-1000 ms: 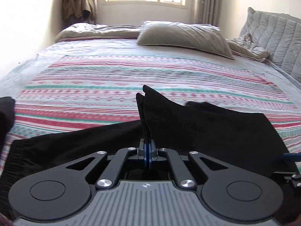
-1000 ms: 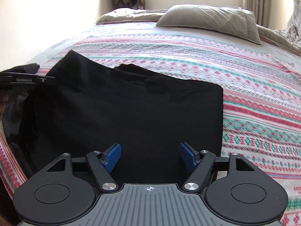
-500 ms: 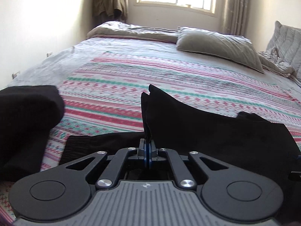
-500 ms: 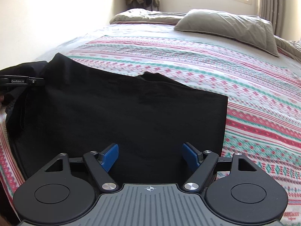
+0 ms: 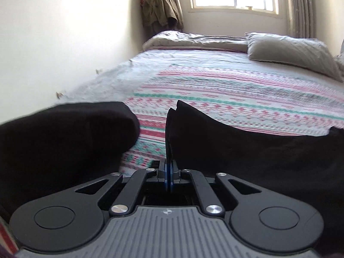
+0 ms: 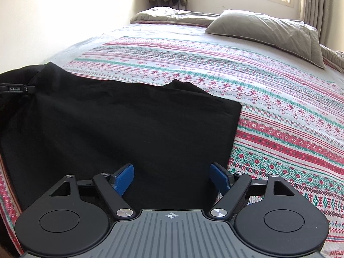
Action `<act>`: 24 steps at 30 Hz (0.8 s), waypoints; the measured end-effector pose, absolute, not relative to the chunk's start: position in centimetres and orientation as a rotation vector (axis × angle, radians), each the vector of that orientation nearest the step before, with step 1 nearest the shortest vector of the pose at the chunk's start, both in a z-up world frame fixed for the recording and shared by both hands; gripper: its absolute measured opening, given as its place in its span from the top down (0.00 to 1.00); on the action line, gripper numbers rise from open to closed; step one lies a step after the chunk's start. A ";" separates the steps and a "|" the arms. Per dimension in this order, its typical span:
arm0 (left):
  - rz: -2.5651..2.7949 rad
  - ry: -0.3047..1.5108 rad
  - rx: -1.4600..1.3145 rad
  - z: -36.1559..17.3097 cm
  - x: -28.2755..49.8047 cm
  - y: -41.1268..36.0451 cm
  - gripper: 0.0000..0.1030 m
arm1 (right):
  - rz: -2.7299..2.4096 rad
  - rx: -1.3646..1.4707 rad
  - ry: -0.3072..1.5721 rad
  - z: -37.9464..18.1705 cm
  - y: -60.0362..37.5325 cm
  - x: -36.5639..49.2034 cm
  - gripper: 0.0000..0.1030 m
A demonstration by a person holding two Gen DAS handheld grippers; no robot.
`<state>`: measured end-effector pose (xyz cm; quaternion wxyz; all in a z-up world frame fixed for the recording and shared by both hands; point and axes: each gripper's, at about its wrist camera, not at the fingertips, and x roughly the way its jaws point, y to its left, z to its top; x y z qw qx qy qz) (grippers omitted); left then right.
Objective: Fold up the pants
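Note:
The black pants lie folded on the striped bedspread, spread flat in front of my right gripper. That gripper is open and empty, its blue pads just above the near edge of the cloth. My left gripper is shut on a corner of the pants, which stands up as a peak between the pads. In the right wrist view the left gripper shows at the far left, at the pants' left edge.
Another black bundle of cloth sits left of the left gripper. A grey pillow and a rumpled blanket lie at the head of the bed. A wall runs along the left side. Clothes hang by the window.
My left gripper has swung left with the pants corner held, bringing the black bundle and the wall closer into its view. The right gripper has stayed open, shifting slightly.

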<state>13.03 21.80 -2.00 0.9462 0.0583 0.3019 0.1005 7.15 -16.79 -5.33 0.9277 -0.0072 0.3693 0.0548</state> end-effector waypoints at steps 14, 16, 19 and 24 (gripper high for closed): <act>0.025 0.559 0.106 -0.2 8.6 17.5 0.41 | 0.104 0.018 0.763 -4.7 -18.8 5.0 0.20; -0.037 0.577 0.107 -0.6 8.1 16.2 0.39 | 0.105 0.027 0.768 -4.7 -19.1 4.6 0.18; -0.128 0.610 0.095 -1.6 7.6 14.3 0.35 | 0.111 0.050 0.774 -4.7 -19.6 3.8 0.18; -0.319 0.653 0.049 -3.0 6.4 11.4 0.29 | 0.138 0.105 0.803 -4.9 -20.4 2.3 0.18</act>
